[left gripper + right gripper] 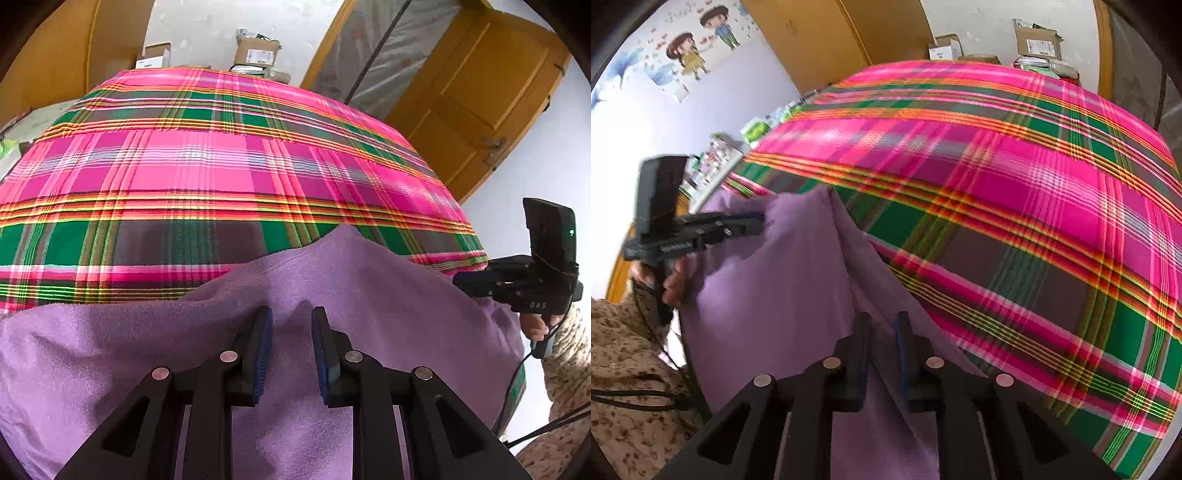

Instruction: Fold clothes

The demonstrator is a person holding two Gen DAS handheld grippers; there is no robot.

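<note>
Purple cloth [332,295] is lying bunched along the near edge of the plaid-covered bench [221,166]. I am seeing my left gripper [291,325] pinching a raised ridge of it between its fingers. My right gripper [882,332] is hovering over the cloth's edge, fingers slightly apart, gripping nothing that I can make out.

A bed under a pink-and-green plaid cover [229,166] carries a rumpled purple garment [369,295] at its near edge.
</note>
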